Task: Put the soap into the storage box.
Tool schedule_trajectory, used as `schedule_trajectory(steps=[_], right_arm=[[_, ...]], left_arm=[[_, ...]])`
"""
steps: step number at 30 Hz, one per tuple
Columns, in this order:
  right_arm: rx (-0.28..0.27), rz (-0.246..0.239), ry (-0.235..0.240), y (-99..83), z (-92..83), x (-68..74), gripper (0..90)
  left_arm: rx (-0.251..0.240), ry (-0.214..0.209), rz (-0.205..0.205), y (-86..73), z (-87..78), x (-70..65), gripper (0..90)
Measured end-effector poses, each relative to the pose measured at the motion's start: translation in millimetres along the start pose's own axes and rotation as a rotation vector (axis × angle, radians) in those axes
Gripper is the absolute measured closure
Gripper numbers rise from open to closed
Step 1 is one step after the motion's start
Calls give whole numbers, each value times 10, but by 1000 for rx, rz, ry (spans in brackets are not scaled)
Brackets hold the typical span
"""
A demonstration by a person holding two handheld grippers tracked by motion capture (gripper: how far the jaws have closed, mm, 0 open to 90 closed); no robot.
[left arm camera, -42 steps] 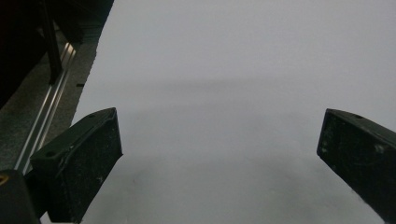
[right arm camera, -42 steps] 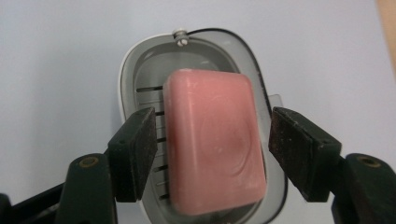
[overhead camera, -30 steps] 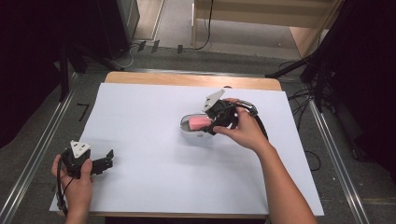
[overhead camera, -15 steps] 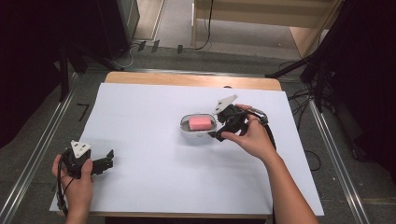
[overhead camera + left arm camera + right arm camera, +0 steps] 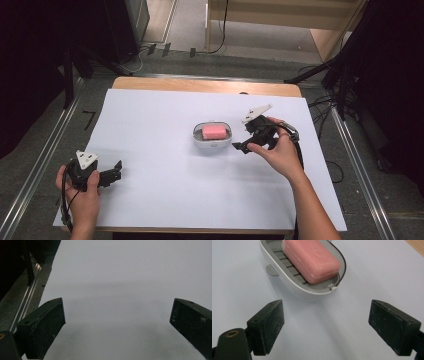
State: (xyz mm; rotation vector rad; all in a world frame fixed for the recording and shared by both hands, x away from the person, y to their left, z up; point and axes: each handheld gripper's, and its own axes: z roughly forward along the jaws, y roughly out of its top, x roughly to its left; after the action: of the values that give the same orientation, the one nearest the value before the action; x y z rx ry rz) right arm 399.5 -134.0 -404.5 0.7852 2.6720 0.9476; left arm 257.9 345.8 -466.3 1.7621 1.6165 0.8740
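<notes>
The white-covered table (image 5: 165,190) carries one thing near its middle: a pale soap dish (image 5: 212,135) with a pink soap bar (image 5: 215,131) lying inside on the slats. By the look of it the placing is done. The right gripper (image 5: 242,146), at the dish's three o'clock, has its fingers (image 5: 265,325) spread and empty. The left gripper (image 5: 116,172) rests at the table's seven o'clock, fingers spread over bare sheet. What is left seems only drawing clear.

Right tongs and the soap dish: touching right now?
Apart. The right gripper view shows bare white table between the open right tongs and the soap dish.
</notes>
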Motion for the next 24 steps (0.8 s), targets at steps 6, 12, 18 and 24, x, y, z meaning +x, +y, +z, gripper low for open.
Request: schedule_trajectory(steps=[6,12,18,24], right_arm=[[-5,40,-5,-166,-40,-31,140],[-8,64,-17,-334,-72,-55,140],[-13,88,-35,-514,-104,-81,140],[-21,122,-53,-688,-150,-93,139]], left_arm=[[1,0,4,1,0,0,1],[0,0,2,0,1,0,1],[3,0,3,1,1,0,1],[3,0,4,2,0,0,1]])
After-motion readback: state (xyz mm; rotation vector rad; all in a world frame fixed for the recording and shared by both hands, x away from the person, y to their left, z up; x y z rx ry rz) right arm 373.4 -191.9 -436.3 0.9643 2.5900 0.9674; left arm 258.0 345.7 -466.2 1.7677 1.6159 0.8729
